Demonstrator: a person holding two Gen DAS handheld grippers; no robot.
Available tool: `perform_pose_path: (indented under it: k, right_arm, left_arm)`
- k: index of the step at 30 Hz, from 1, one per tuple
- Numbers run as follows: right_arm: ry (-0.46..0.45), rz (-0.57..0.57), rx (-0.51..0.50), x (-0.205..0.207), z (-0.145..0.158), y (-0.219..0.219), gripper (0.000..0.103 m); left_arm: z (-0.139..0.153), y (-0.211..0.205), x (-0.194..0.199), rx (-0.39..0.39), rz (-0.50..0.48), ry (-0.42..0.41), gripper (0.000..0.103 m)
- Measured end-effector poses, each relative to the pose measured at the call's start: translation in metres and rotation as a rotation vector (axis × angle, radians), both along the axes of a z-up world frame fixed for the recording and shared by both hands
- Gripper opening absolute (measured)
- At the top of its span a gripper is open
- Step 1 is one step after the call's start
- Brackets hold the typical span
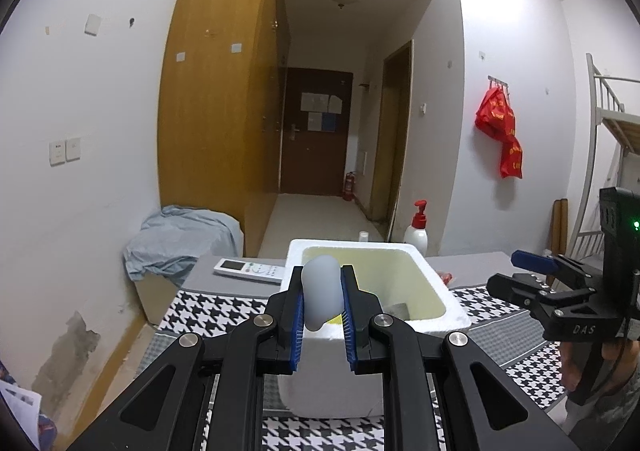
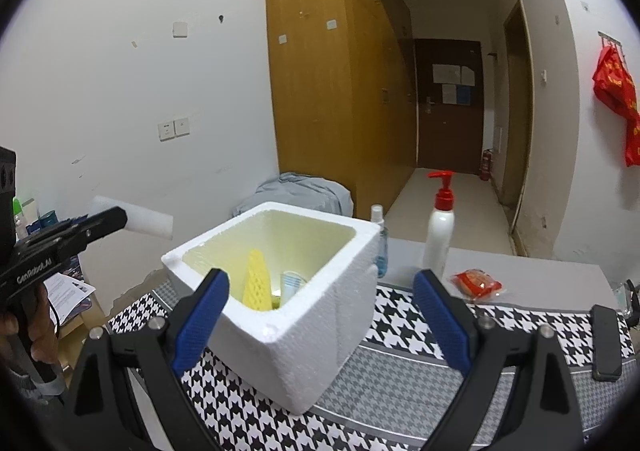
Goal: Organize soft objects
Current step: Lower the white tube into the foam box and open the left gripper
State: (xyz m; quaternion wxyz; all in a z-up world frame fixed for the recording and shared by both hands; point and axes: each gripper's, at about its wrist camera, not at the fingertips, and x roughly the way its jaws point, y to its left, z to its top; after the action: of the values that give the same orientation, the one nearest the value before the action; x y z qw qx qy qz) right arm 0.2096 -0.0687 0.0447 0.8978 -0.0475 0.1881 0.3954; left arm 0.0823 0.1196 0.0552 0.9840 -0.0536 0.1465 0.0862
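My left gripper (image 1: 322, 299) pinches a grey soft piece (image 1: 321, 291) just short of the foam box (image 2: 280, 307); yellow foam (image 2: 256, 285) already inside. Right gripper (image 2: 320, 315) wide, empty; red packet (image 2: 476, 285) remains beyond it.

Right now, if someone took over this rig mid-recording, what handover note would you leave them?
Left gripper: shut on the pale grey soft piece, held over the near rim of the foam box.
Right gripper: open, empty, beside the box.
Done: yellow foam mesh and a clear cup already lie in the box.
Left: drop the grey piece in; the red packet on the table may be next.
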Motion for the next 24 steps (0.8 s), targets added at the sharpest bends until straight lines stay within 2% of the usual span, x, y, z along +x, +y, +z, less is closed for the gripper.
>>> perform_pose_path:
  k: [24]
  right_arm:
    - [0.014,-0.123,0.010,0.010,-0.012,-0.054,0.095]
  left_arm:
    - [0.000,-0.028,0.052,0.001,-0.098,0.041,0.018]
